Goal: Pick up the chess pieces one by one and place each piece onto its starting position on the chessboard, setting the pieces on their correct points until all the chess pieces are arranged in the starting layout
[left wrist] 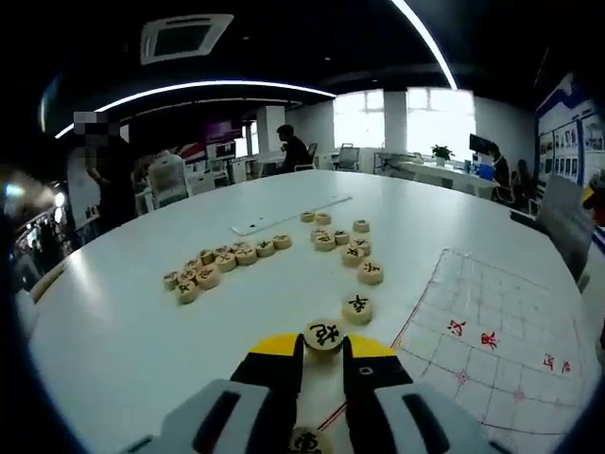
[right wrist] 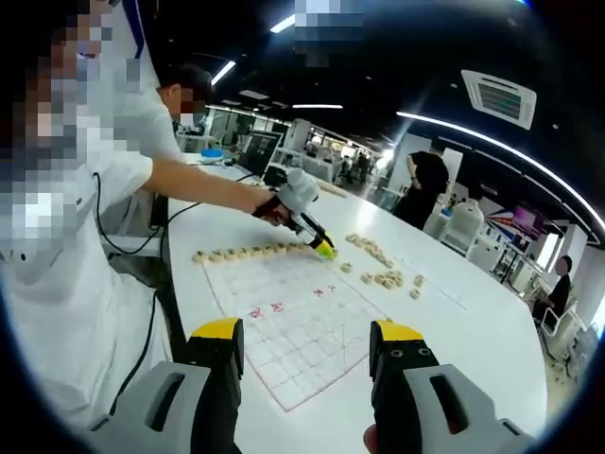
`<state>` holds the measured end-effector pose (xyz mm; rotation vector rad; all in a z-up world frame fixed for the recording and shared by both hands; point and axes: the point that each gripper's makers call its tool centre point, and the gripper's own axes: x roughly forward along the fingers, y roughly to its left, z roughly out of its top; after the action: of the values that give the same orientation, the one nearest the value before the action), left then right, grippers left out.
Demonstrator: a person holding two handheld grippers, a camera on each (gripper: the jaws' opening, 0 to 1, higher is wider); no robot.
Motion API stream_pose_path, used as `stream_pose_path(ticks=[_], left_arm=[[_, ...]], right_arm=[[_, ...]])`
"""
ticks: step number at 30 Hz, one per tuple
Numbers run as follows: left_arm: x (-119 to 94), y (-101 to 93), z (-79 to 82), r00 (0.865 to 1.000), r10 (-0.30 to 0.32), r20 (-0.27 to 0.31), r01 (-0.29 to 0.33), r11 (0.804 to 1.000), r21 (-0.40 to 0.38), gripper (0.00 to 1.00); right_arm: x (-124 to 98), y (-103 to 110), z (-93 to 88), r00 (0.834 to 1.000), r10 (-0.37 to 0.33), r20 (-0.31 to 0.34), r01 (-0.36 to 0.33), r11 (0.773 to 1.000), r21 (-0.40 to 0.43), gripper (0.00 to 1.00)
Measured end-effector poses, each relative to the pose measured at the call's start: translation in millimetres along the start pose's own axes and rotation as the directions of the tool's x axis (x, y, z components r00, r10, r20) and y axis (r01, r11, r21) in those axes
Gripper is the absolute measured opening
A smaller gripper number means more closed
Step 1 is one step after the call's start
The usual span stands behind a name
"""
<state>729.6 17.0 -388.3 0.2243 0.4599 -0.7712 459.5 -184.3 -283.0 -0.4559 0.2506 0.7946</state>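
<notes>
White table (left wrist: 142,322) w/ the paper chessboard (left wrist: 492,350) flat on it. Right gripper (right wrist: 305,355) hangs spread over the board, holding nothing. Left gripper (left wrist: 323,359) pinches 1 disc piece (left wrist: 323,335) by its rim at the board edge. Prob light, stiff, smooth wood, so grab across the rim.
</notes>
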Motion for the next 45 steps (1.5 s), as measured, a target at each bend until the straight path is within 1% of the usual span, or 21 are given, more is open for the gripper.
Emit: stream_pose_path(ticks=[4,10,15,19,21,27,31,37,41,45], left_arm=[[-12.7,-5.5,-0.4,1.000,-0.020,0.011,0.020,1.000,-0.004,0.19],[-34.0,-23.7,-10.8,0.998,-0.067,0.005,0.067,0.998,0.016,0.19],[-45.0,-36.6,-15.5,0.995,-0.102,0.006,0.102,0.995,0.015,0.19],[-45.3,-47.4,-19.5,0.990,-0.138,-0.007,0.138,0.990,-0.004,0.19],[-42.9,-51.2,-21.1,0.990,-0.143,-0.014,0.143,0.990,0.004,0.19],[-33.7,-48.4,-23.2,0.991,-0.133,-0.026,0.133,0.991,0.009,0.19],[-30.2,-52.6,-26.4,0.990,-0.139,-0.037,0.139,0.990,0.008,0.19],[-29.8,-50.7,-31.2,0.990,-0.128,-0.054,0.129,0.992,0.013,0.19],[-29.9,-49.4,-30.3,0.991,-0.128,-0.048,0.128,0.992,0.007,0.20],[-30.9,-50.8,-29.3,0.990,-0.134,-0.044,0.134,0.991,0.001,0.26]], right_arm=[[0.7,0.8,0.2,1.000,0.002,0.000,-0.002,1.000,-0.001,0.54],[2.3,3.3,1.1,1.000,0.008,-0.003,-0.008,1.000,-0.006,0.54],[2.2,4.0,1.7,1.000,0.007,-0.003,-0.007,1.000,-0.008,0.54],[3.0,5.0,1.6,1.000,0.010,-0.004,-0.011,1.000,-0.010,0.54],[3.4,5.4,1.2,1.000,0.011,-0.005,-0.011,1.000,-0.010,0.54],[1.7,4.5,0.9,1.000,0.007,-0.004,-0.007,1.000,-0.009,0.54],[1.1,3.5,0.6,1.000,0.005,-0.002,-0.005,1.000,-0.007,0.54],[2.1,4.4,0.3,1.000,0.009,-0.004,-0.010,1.000,-0.009,0.54],[2.6,4.9,0.6,1.000,0.011,-0.004,-0.011,1.000,-0.009,0.54],[2.4,5.1,0.5,1.000,0.010,-0.005,-0.010,1.000,-0.009,0.54]])
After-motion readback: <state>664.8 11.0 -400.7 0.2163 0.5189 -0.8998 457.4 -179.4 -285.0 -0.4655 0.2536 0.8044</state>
